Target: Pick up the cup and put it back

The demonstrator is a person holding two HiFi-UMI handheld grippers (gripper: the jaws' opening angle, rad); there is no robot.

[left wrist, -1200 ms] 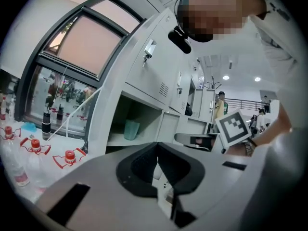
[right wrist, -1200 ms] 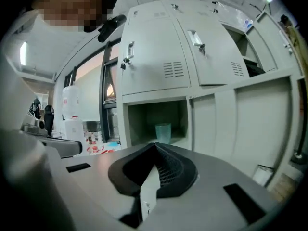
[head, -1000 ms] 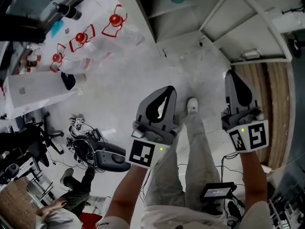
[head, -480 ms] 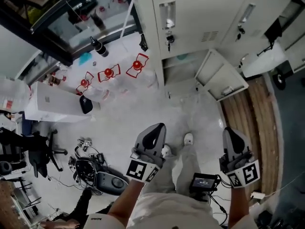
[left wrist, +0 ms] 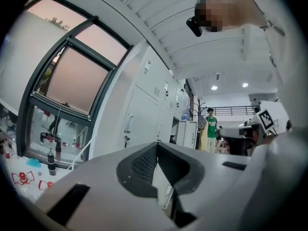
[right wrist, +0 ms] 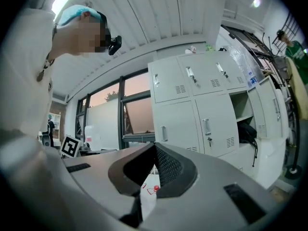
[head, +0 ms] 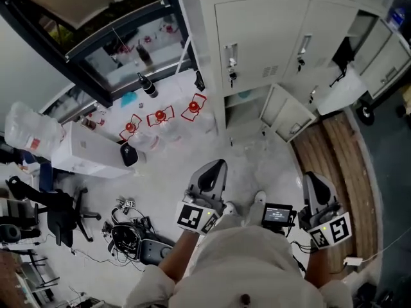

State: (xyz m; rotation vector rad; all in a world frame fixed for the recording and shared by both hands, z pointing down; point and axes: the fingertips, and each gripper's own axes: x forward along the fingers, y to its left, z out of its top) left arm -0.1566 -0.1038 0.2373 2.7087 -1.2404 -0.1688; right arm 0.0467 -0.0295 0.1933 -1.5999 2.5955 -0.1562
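Left hand-held gripper [head: 216,167]: one, clenched, empty.
Right hand-held gripper [head: 316,179]: one, clenched, empty.
Red objects [head: 160,115]: three, in a row.
Dark bottle [head: 148,86]: one, near window.

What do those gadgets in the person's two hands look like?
The left gripper and right gripper are matching grey plastic shells. Each tapers to dark, mesh-textured fingers and carries a cube printed with black-and-white square markers at the hand end.
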